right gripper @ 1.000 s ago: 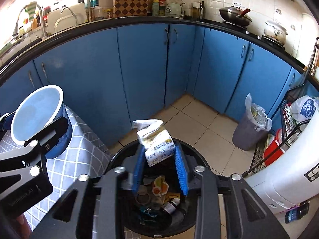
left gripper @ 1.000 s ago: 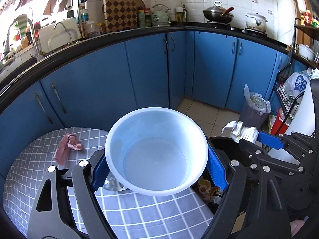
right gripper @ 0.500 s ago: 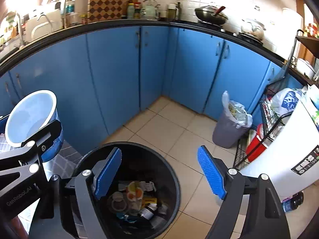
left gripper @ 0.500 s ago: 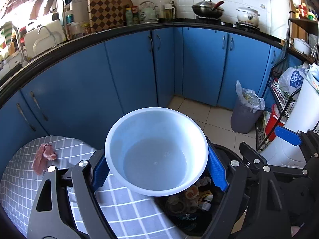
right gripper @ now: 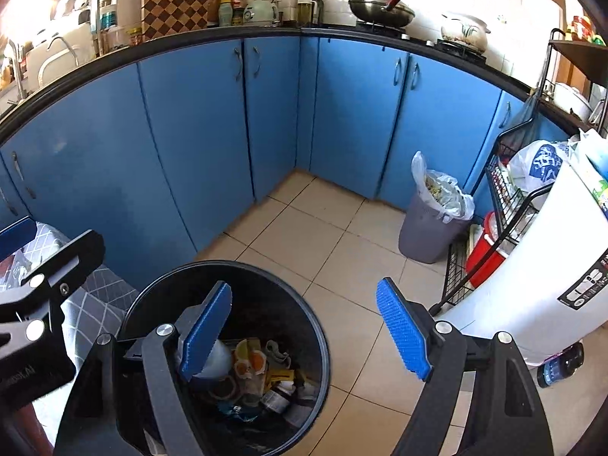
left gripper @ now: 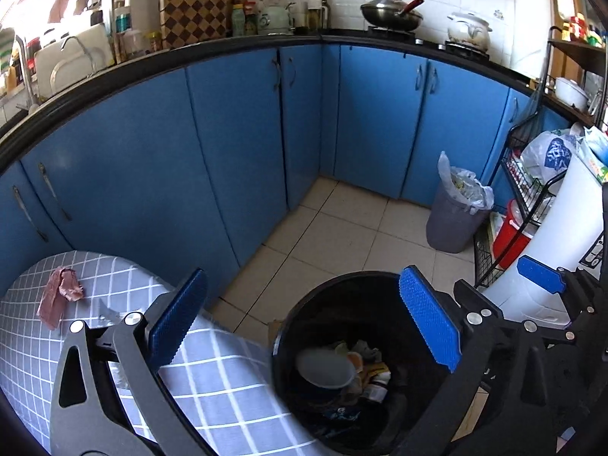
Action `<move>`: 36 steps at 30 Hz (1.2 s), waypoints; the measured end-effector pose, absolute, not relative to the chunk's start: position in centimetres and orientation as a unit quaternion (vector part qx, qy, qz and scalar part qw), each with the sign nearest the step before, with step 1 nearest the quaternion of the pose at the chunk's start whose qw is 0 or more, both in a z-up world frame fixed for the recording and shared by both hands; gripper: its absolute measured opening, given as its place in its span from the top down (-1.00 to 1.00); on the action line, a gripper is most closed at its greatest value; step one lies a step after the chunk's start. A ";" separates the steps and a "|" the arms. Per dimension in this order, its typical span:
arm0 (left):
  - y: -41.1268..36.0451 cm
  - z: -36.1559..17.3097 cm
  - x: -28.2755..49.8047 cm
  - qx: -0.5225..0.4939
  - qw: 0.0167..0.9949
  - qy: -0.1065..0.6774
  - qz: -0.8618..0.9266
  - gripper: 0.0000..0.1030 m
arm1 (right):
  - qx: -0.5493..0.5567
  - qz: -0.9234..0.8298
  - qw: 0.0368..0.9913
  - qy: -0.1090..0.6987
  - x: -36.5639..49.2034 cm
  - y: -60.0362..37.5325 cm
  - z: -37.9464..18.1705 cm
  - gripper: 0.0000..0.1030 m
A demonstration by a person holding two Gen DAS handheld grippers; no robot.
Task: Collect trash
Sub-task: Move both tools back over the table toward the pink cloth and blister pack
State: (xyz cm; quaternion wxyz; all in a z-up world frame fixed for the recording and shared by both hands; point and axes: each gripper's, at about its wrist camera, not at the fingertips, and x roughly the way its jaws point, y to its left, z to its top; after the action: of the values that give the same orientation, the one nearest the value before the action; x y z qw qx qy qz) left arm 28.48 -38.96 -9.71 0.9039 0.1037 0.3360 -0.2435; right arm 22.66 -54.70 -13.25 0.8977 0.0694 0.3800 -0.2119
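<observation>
Over the round black plastic bin (left gripper: 288,326) on the floor, we hold both tongs wide open, and nothing is between the blue pads of either one. Our left gripper (left gripper: 304,323) has just been opening, and the pale round plastic bowl (left gripper: 325,366) now lies inside the bin. Our right gripper (right gripper: 304,330) has just been opening too, and it is empty as well.

We think this step is letting go of the trash, and it looks done for these two things. To do it well, we should keep the pads apart and lift both tongs straight up, so we do not bump the bin rim or knock the bin over.

Next we think we should go for the crumpled pink scrap (left gripper: 59,296) that lies on the grey checked tablecloth (left gripper: 212,376), well apart from the bin. It looks thin and soft, so we should pinch it low and close gently.

Inside the black bin we see the bowl, some wrappers and paper bits, and a small dark bottle (right gripper: 275,399), all piled at the bottom. A grey bin with a white plastic liner bag (left gripper: 454,216) stands by the blue cupboard doors (left gripper: 235,152), near a wire rack, and it looks quite full.
</observation>
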 end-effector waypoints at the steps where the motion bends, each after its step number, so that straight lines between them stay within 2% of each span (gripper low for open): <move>1: -38.4 -9.8 28.6 0.105 0.907 0.334 -0.235 -0.93 | 0.068 -0.207 0.899 0.380 22.8 -54.2 -13.3 -0.49; 15: -28.8 -10.2 30.2 0.084 0.921 0.343 -0.163 -0.93 | 0.045 -0.158 0.910 0.382 24.6 -48.1 -12.9 -0.49; 36: -21.7 -8.3 30.3 0.066 0.933 0.328 -0.131 -0.93 | 0.006 -0.114 0.923 0.368 25.8 -40.7 -10.5 -0.49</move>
State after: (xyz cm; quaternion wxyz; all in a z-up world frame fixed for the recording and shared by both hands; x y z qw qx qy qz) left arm 30.25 -21.67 -8.30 0.9330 0.0661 0.3283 -0.1315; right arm 25.81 -40.75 -10.52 0.9226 0.0060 0.3685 -0.1139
